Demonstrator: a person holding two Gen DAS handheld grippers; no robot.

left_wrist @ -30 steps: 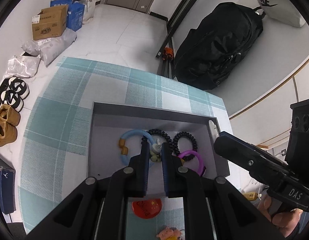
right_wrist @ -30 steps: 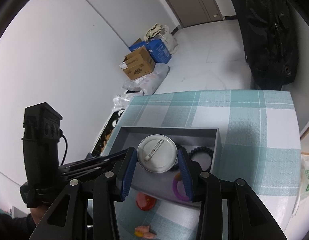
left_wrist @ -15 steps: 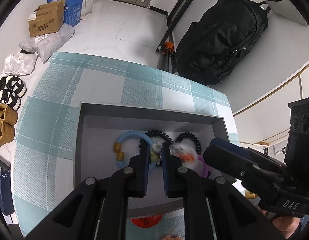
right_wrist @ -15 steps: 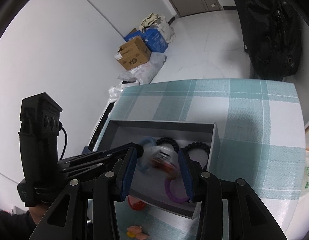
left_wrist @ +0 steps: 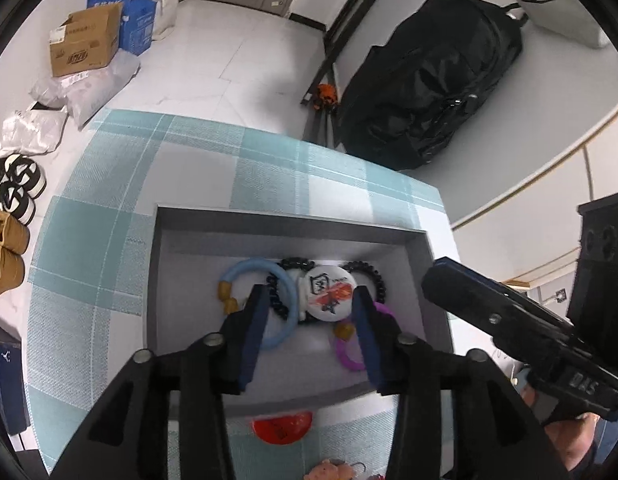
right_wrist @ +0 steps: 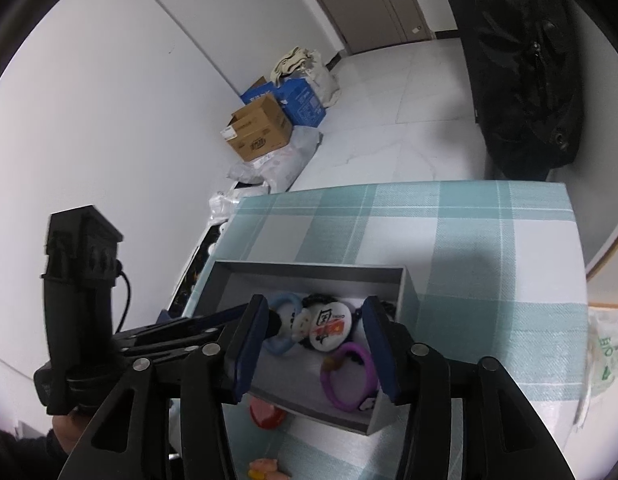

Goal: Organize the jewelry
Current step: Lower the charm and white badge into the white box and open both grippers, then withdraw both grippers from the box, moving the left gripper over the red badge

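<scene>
A grey box (left_wrist: 189, 218) (right_wrist: 407, 294) sits on the teal checked tablecloth. Inside lie a light blue ring (left_wrist: 285, 312) (right_wrist: 283, 304), black beaded bracelets (left_wrist: 373, 276), a purple bracelet (left_wrist: 345, 354) (right_wrist: 349, 376) and a white round badge (left_wrist: 329, 292) (right_wrist: 327, 328), print side up. My left gripper (left_wrist: 309, 312) is open and empty above the box, with the badge between its fingertips in view. My right gripper (right_wrist: 315, 320) is open and empty above the box. It also shows in the left wrist view (left_wrist: 489, 316) at the right.
A red badge (left_wrist: 283, 428) (right_wrist: 265, 412) and a small pink charm (left_wrist: 329, 470) (right_wrist: 263, 468) lie on the cloth in front of the box. A black backpack (left_wrist: 429, 80) stands beyond the table. Cardboard boxes (left_wrist: 85, 44) and shoes (left_wrist: 5, 240) lie on the floor at left.
The right gripper let go of the round badge, which dropped into the box and flipped print side up. The left gripper, shut on a small charm, has opened.
</scene>
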